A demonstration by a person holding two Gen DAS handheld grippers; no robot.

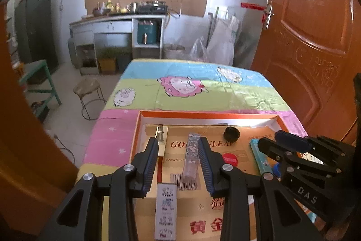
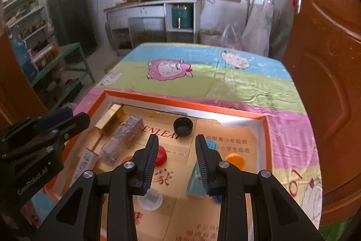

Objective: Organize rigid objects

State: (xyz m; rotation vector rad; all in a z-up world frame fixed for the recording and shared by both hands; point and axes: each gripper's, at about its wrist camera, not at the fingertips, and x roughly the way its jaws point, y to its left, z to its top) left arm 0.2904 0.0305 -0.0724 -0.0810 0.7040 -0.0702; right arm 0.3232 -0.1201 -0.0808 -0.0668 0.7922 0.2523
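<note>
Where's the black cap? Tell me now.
The black cap lies in the orange-rimmed tray near its far wall, beyond the red cap in the right wrist view, right of the clear patterned box.

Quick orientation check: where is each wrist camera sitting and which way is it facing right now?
Left wrist: behind the open left hand-held gripper, looking forward and down over the orange-rimmed tray; the right hand-held gripper shows at right.
Right wrist: behind the open right hand-held gripper, same heading; the left one shows at left.
Shared: tray, black cap, cartoon tablecloth.
</note>
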